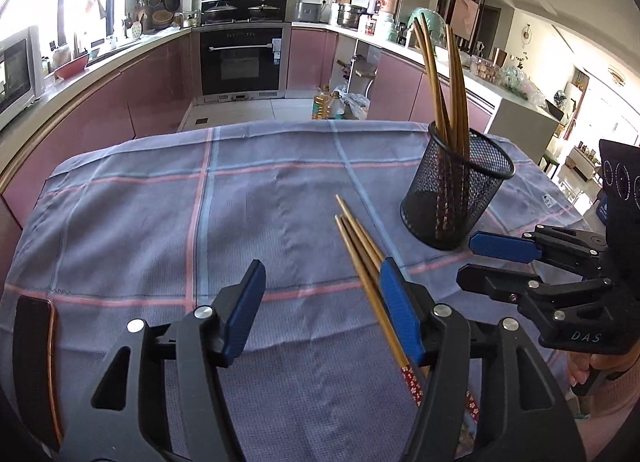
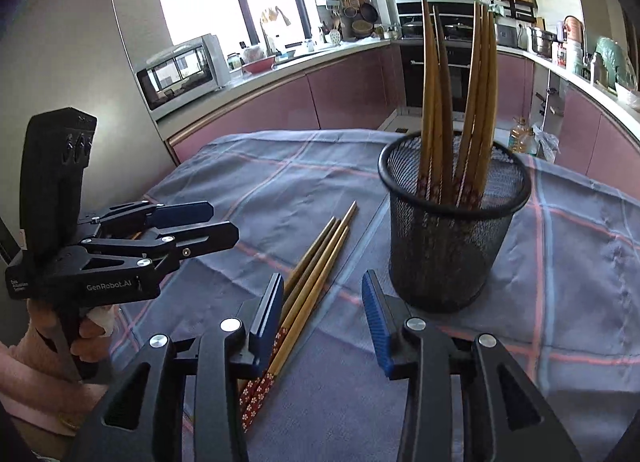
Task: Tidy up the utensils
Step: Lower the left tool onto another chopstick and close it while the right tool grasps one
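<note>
Evidently both the left gripper (image 1: 322,312) and right gripper (image 2: 320,318) gape wide and empty, flanking the loose chopsticks (image 2: 316,270) on the cloth (image 1: 160,222), ready to lift them toward the mesh cup (image 2: 452,238) at two o'clock

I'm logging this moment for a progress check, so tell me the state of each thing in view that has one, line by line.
Black mesh cup: upright on the cloth, holding chopsticks.
Wooden chopsticks in the cup: standing, tips up, leaning against the rim.
Loose wooden chopsticks with red patterned ends: lying flat in a bundle on the cloth.
Blue checked tablecloth: spread out, slightly wrinkled.
Left gripper: open, empty.
Right gripper: open, empty.
</note>
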`<act>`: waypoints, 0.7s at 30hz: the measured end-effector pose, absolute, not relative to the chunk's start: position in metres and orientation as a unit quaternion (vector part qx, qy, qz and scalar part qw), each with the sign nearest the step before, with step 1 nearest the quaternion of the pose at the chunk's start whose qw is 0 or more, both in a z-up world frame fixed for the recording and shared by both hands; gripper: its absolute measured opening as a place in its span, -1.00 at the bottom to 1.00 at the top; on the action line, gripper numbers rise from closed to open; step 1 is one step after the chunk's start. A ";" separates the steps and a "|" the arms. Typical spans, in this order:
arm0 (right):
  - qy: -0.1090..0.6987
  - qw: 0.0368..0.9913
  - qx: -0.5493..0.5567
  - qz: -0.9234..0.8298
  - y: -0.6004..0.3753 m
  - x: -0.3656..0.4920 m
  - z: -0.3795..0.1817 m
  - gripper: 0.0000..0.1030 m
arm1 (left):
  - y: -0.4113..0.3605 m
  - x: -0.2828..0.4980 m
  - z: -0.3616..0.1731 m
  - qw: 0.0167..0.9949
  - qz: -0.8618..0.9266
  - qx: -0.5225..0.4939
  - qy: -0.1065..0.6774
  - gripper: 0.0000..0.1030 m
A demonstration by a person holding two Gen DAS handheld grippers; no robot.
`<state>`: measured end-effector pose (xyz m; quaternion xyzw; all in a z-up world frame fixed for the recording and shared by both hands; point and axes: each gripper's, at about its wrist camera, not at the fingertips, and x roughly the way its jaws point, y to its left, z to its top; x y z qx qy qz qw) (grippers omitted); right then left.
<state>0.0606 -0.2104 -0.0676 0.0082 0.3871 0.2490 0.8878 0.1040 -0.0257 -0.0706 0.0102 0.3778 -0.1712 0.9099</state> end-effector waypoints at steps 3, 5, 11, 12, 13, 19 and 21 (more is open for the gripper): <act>0.404 0.881 0.009 0.247 -0.204 0.060 -0.080 -0.26 | -0.032 0.102 -0.081 0.903 -0.173 0.011 0.392 0.15; 0.412 0.878 0.009 0.244 -0.203 0.059 -0.084 -0.26 | -0.034 0.100 -0.088 0.901 -0.171 0.015 0.399 0.15; 0.418 0.877 0.005 0.238 -0.200 0.057 -0.088 -0.26 | -0.037 0.096 -0.098 0.894 -0.176 0.019 0.413 0.15; 0.418 0.877 0.004 0.238 -0.199 0.058 -0.089 -0.26 | -0.038 0.096 -0.099 0.893 -0.176 0.020 0.414 0.15; 0.419 0.876 0.002 0.238 -0.198 0.058 -0.089 -0.26 | -0.040 0.096 -0.100 0.892 -0.178 0.021 0.415 0.15; 0.420 0.876 -0.012 0.236 -0.192 0.057 -0.091 -0.26 | -0.045 0.094 -0.103 0.888 -0.186 0.029 0.420 0.15; 0.422 0.876 -0.018 0.233 -0.190 0.057 -0.092 -0.26 | -0.046 0.094 -0.104 0.886 -0.188 0.030 0.422 0.15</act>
